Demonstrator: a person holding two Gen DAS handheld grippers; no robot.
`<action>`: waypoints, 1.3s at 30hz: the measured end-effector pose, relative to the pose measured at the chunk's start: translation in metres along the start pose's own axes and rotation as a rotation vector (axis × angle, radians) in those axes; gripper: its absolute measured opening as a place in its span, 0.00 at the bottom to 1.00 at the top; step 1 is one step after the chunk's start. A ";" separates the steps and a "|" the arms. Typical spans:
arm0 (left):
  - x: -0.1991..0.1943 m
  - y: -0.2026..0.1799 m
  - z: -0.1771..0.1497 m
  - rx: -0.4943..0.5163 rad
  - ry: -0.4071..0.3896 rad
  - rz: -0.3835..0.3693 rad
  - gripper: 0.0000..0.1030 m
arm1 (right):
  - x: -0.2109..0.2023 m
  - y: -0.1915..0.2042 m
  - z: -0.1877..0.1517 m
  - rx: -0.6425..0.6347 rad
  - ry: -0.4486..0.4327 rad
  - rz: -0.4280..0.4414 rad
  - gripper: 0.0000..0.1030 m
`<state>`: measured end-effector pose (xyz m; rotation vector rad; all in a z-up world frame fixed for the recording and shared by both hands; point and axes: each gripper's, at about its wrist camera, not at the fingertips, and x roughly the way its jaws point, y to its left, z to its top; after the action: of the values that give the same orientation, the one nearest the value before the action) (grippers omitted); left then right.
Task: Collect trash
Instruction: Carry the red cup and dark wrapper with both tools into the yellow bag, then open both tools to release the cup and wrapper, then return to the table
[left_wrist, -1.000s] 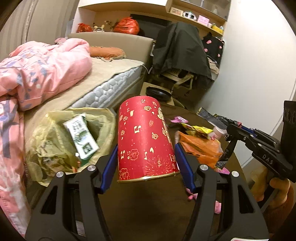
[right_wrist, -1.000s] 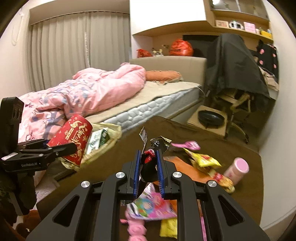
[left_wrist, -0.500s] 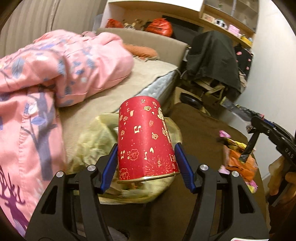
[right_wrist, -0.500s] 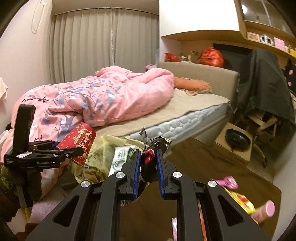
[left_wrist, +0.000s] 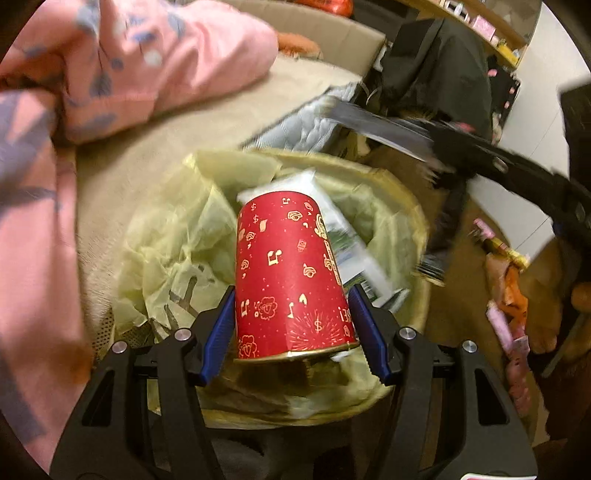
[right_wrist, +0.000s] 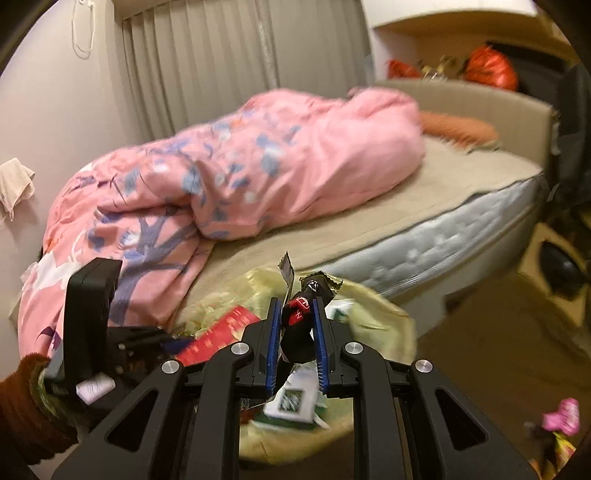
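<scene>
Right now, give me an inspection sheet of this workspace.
Surface: brown table, beside the bed.
Job's things: red paper cup held over the lined trash bin; dark snack wrapper held above the same bin; a white packet already inside.
Clutter: pink and orange wrappers on the table.
Tongs: left tongs clamped on the cup; right tongs shut on the wrapper.
Cables: nothing seen.
Surroundings: bed with pink quilt, curtains, dark-draped chair.
</scene>
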<state>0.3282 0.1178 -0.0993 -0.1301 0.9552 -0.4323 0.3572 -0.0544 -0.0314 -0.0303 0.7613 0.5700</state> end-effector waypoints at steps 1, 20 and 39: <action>0.004 0.003 0.000 0.000 0.010 0.005 0.56 | 0.012 -0.003 -0.001 0.004 0.026 0.003 0.16; 0.022 0.009 -0.004 0.046 0.016 0.023 0.58 | 0.084 -0.030 -0.038 0.048 0.279 -0.006 0.16; -0.058 0.009 0.008 -0.067 -0.162 0.007 0.70 | 0.029 -0.017 -0.030 0.020 0.183 -0.108 0.39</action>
<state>0.3082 0.1496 -0.0536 -0.2188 0.8106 -0.3774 0.3634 -0.0620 -0.0751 -0.1059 0.9370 0.4608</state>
